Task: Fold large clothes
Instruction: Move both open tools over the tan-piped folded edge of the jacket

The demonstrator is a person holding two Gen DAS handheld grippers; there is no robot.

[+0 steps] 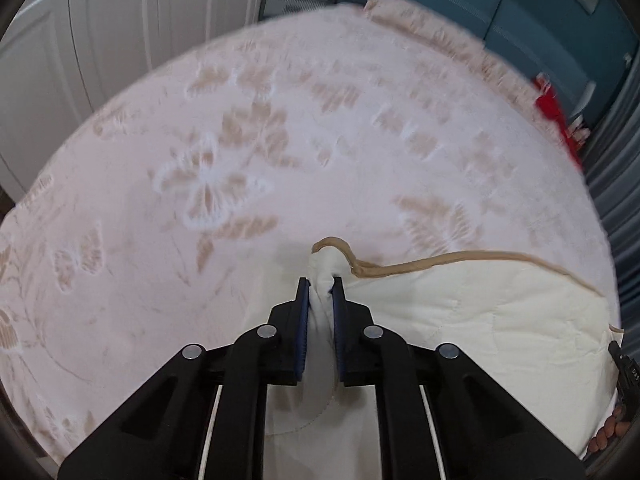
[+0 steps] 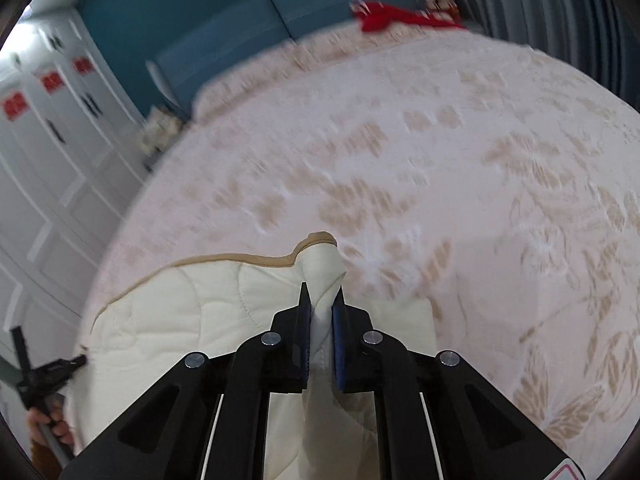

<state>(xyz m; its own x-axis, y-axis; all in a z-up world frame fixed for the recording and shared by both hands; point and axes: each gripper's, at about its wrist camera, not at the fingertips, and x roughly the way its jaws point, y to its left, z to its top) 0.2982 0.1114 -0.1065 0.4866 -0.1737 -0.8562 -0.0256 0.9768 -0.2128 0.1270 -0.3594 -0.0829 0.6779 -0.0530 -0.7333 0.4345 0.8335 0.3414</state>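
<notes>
**Both grippers clamped on a quilt over the bed**

The left gripper point(image 1: 320, 284) pinches one corner of the cream quilt point(image 1: 480, 320); the right gripper point(image 2: 321, 290) pinches another corner of it. The quilt, edged in tan, hangs between them above the flowered bedspread point(image 2: 440, 160). A red cloth point(image 2: 394, 18) lies near the blue headboard point(image 2: 240, 28).

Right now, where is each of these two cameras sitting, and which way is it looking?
Left wrist view: sits on the left tongs, looks forward along them across the patterned bed; they pinch a cream quilt corner.
Right wrist view: sits on the right tongs, facing the same bed toward a blue headboard; the person's other hand shows at left.
Shared: the tan-edged quilt, the bed, a red item.
</notes>
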